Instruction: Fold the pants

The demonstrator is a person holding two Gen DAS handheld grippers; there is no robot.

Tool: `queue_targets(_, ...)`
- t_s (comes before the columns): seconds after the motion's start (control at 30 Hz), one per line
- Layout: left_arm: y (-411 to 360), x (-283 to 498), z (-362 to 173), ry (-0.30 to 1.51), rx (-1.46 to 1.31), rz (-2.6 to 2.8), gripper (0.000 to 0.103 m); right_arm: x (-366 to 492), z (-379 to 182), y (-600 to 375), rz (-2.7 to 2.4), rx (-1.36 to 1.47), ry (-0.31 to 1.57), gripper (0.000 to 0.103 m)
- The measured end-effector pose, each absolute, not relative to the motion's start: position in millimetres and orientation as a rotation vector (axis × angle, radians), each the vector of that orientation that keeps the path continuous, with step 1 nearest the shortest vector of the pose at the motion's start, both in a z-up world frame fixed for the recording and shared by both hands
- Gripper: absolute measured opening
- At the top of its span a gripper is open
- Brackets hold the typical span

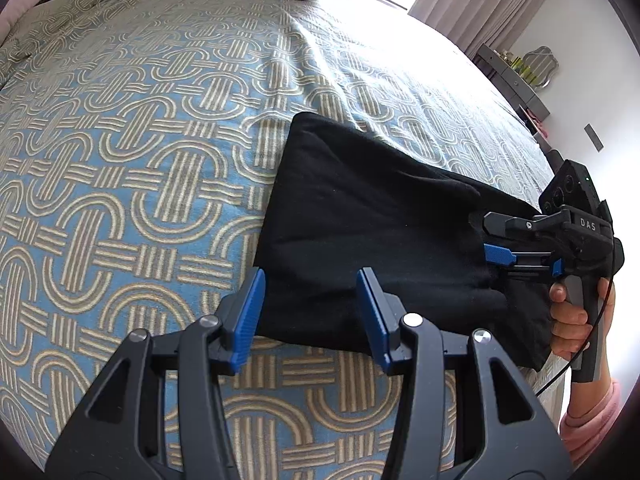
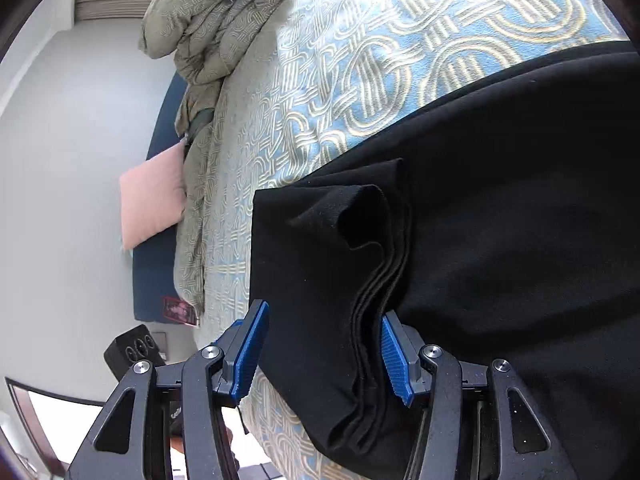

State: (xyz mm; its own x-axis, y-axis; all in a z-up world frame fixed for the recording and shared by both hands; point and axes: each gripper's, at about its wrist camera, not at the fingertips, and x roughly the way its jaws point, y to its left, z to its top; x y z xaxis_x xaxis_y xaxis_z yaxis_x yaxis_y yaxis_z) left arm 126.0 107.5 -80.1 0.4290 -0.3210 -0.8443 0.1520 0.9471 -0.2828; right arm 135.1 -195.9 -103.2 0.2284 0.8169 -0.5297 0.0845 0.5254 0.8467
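Left wrist view: left tool [image 1: 310,316] spread wide over pants [image 1: 360,240]; right tool [image 2: 322,354] agape astride folded layers.

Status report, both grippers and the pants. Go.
Left gripper open, at the near edge of the black pants, gripping nothing. Right gripper open around the folded layers. Pants on patterned bedspread. Nothing in the way.

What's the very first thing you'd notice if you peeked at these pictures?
The black pants stand out most, lying folded on the blue bedspread with its looping tan pattern, near the bed's edge. Next are the blue-tipped grippers: the left gripper hovers open by the pants' near corner, while the right gripper has its fingers open around the stacked fabric edges. A crumpled duvet is heaped at the far end.
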Motion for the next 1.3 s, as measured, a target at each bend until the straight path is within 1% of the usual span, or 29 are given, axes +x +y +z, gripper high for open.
queue_targets(0.13,107,127,-79,1.092,-0.172,-0.296,0.049,126,-98,-203,0.625,0.866,1.257,0.055)
queue_targets(0.17,107,128,-79,1.092,-0.172,-0.297,0.049,126,-99,-204,0.623,0.863,1.261,0.058)
queue_targets(0.3,105,128,-80,1.092,-0.164,-0.298,0.049,125,-102,-205,0.634,0.843,1.269,0.06)
queue_targets(0.37,104,129,-80,1.092,-0.157,-0.297,0.049,127,-102,-198,0.669,0.833,1.263,0.066)
queue_targets(0.47,103,129,-81,1.093,-0.156,-0.294,0.049,134,-102,-183,0.739,0.791,1.266,0.065)
queue_targets(0.5,103,130,-81,1.093,-0.155,-0.293,0.049,138,-101,-176,0.735,0.772,1.261,0.062)
queue_targets(0.53,103,130,-80,1.093,-0.154,-0.29,0.049,139,-99,-173,0.715,0.752,1.251,0.031)
queue_targets(0.57,104,129,-80,1.092,-0.153,-0.288,0.049,140,-96,-169,0.676,0.714,1.252,0.006)
queue_targets(0.7,109,129,-74,1.078,-0.16,-0.275,0.049,134,-80,-162,0.578,0.603,1.246,0.005)
queue_targets(0.9,109,133,-61,1.059,-0.178,-0.278,0.049,107,-22,-188,0.567,0.572,1.128,0.005)
queue_targets(1.0,101,134,-51,1.04,-0.162,-0.301,0.049,97,-6,-208,0.528,0.546,1.099,0.005)
queue_targets(1.07,91,135,-48,1.036,-0.144,-0.323,0.049,93,-6,-226,0.478,0.552,1.097,0.005)
queue_targets(1.3,51,135,-52,1.07,-0.04,-0.371,0.049,77,-63,-277,0.343,0.701,1.202,0.005)
